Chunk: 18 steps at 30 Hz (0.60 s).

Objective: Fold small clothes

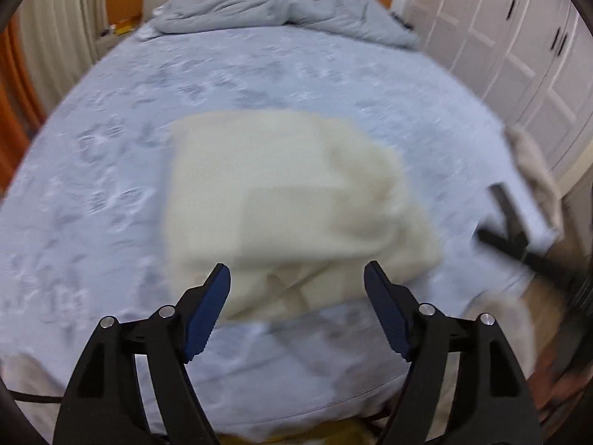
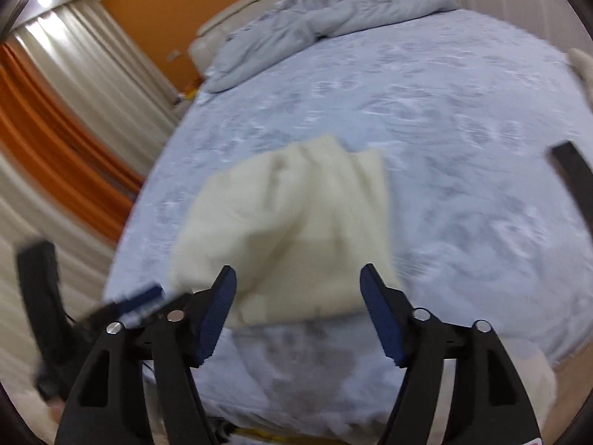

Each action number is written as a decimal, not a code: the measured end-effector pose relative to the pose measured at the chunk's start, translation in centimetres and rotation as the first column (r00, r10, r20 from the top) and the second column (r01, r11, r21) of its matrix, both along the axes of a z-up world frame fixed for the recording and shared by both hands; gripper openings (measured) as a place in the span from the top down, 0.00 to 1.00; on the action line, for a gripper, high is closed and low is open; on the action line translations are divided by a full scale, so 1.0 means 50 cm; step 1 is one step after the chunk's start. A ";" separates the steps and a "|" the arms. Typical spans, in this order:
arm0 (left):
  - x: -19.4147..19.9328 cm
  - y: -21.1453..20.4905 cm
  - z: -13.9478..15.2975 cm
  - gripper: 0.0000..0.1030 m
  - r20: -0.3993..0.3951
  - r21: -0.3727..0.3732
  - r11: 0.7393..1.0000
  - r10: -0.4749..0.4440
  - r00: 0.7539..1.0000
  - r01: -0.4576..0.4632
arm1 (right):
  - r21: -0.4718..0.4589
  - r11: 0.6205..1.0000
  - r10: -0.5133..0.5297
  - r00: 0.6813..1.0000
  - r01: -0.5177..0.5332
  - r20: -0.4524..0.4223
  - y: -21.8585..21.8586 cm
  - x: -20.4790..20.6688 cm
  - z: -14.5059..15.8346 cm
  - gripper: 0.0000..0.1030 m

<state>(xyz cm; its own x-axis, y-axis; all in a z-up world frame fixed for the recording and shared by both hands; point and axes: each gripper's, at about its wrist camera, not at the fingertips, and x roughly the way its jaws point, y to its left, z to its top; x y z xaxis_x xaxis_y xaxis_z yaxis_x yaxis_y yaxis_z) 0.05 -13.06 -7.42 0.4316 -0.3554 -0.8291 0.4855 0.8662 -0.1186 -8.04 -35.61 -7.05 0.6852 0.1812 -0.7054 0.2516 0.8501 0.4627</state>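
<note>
A cream garment (image 1: pixel 281 200) lies folded into a rough rectangle near the front edge of a bed (image 1: pixel 111 170), in the middle of both wrist views. Both pictures are smeared with motion blur, so fine seams and edges cannot be made out.

The left gripper (image 1: pixel 296 309) has its jaws spread apart and holds nothing; it sits just short of the garment's near edge, where loose layers bunch up. The right gripper (image 2: pixel 298 311) is also spread wide and empty, close to the near edge of the same garment (image 2: pixel 292 237). Neither clearly touches the cloth.

The garment looks mostly folded, with an uneven lump toward its right side and near corner. A good next fold would likely mean closing each gripper on a near corner, catching every layer, then lifting both together and laying the cloth over evenly so it does not slide on the sheet.

The bed is covered by a pale blue patterned sheet. A rumpled grey-blue duvet (image 1: pixel 281 7) is heaped at the far end against a cream headboard (image 2: pixel 222 29). Behind is an orange wall (image 2: pixel 155 11), with orange and cream curtains (image 2: pixel 55 111) on the left and white wardrobe doors (image 1: pixel 519 44) on the right. Another pale cloth (image 1: pixel 533 170) lies at the bed's right edge
</note>
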 end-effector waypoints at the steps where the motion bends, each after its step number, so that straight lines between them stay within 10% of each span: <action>1: 0.010 0.009 -0.012 0.30 -0.008 0.035 0.999 0.029 1.000 -0.028 | 0.026 0.999 0.021 1.000 -0.021 -0.001 0.010 0.022 0.001 0.32; 8: 0.061 0.046 -0.117 0.30 -0.090 0.145 0.985 0.109 0.990 -0.095 | 0.003 0.996 0.093 0.989 -0.093 -0.119 0.095 0.146 -0.038 0.23; 10: 0.062 0.050 -0.125 0.27 -0.102 0.130 0.987 0.108 0.989 -0.095 | -0.009 0.995 0.101 0.985 -0.103 -0.141 0.109 0.174 -0.058 0.36; 11: 0.061 0.050 -0.125 0.27 -0.103 0.124 0.988 0.110 0.989 -0.097 | -0.013 0.994 0.105 0.984 -0.109 -0.147 0.113 0.187 -0.066 0.68; 18: 0.078 0.046 -0.107 0.47 -0.143 0.083 0.992 0.106 0.984 -0.095 | -0.022 0.999 0.046 0.986 -0.043 0.163 0.056 0.118 0.120 0.89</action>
